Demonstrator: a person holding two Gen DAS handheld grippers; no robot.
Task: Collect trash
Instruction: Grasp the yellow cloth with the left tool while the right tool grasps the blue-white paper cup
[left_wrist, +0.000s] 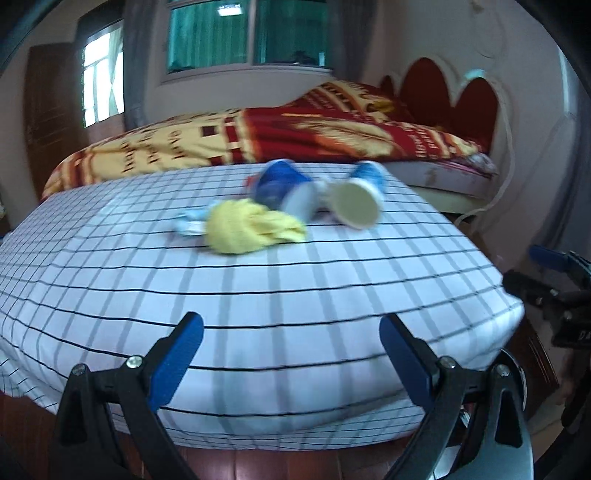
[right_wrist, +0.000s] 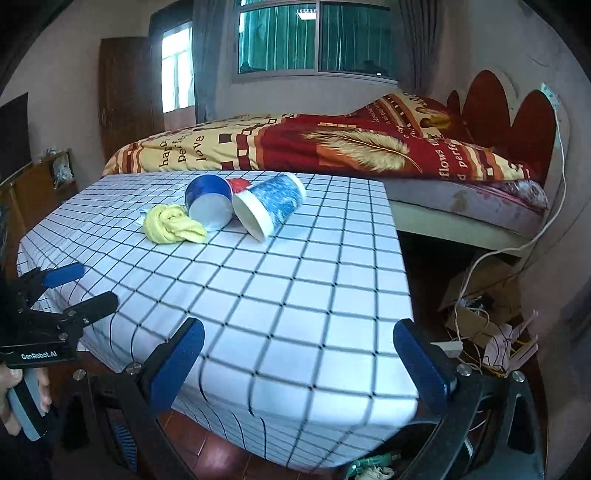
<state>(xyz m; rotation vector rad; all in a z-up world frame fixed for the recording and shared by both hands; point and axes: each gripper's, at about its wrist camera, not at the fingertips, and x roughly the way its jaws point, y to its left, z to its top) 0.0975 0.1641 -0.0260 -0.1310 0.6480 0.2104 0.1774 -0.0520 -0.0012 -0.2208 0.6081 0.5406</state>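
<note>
Count on the checked table (right_wrist: 258, 295): 2 paper cups, 1 yellow wad, 1 small red item, 1 pale scrap.

- Dark blue cup (right_wrist: 208, 203) lies on its side, mouth facing the camera, inside looks white and bare.
- Light blue cup (right_wrist: 271, 206) also on its side, just beside the first, rims touching or nearly so. Its inside is cream and bare in the left view (left_wrist: 356, 205).
- Red item (right_wrist: 239, 184) sits behind and between the cups; can't tell what it is.
- Yellow wad (right_wrist: 171, 224) just left of the dark blue cup, touching it. Pale scrap (right_wrist: 142, 214) pokes out behind the wad.

All the trash sits at the far end of the table, near the bed (right_wrist: 332, 147).

Left gripper (left_wrist: 291, 354): fingers wide apart, nothing held, over the near table edge. Right gripper (right_wrist: 299, 356): same, wide apart, nothing held.

Bottom edge of the right view: a dark bin (right_wrist: 373, 470) with crumpled bits inside, mostly cut off.
</note>
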